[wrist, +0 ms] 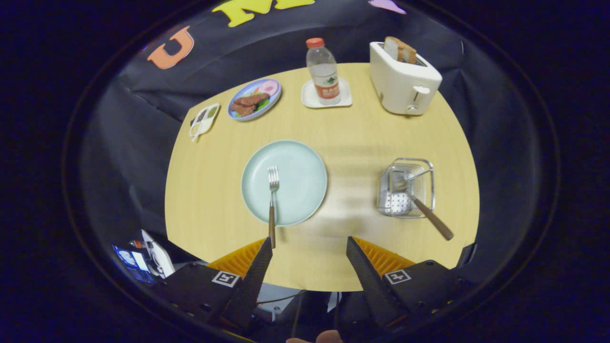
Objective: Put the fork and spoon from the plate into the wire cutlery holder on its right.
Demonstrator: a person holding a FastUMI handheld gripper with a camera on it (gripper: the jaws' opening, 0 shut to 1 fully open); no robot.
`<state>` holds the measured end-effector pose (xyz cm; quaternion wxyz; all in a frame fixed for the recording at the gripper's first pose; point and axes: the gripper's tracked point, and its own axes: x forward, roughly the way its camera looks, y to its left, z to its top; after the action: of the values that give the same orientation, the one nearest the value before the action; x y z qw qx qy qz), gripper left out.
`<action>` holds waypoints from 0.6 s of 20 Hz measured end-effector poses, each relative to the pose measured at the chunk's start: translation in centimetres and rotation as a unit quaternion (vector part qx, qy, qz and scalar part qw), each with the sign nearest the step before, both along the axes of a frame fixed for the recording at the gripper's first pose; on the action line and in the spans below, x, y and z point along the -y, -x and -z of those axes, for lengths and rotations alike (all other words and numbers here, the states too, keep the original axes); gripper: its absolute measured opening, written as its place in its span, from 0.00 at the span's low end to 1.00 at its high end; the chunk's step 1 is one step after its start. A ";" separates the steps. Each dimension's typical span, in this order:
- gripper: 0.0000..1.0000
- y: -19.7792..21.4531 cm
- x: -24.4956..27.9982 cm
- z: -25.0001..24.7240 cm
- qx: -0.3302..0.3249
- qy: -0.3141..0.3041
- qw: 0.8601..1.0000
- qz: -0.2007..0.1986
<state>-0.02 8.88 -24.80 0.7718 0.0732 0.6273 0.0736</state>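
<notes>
On plate (305, 166), wooden-handled fork (272, 200); fingers (259, 267) spread.

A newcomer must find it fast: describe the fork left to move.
On the round wooden table, find the pale blue plate ahead of the open gripper. The fork lies on it, wooden handle overhanging the rim; the other wooden handle leans from the wire holder.
</notes>
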 end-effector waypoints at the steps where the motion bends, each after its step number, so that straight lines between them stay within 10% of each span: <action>1: 0.94 0.5 -1.4 0.9 -0.010 0.000 1.000 -0.004; 12: 0.94 1.2 -8.4 10.6 -0.063 0.052 0.997 -0.018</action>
<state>-1.24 17.25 -35.43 0.7319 0.0268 0.6791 0.0499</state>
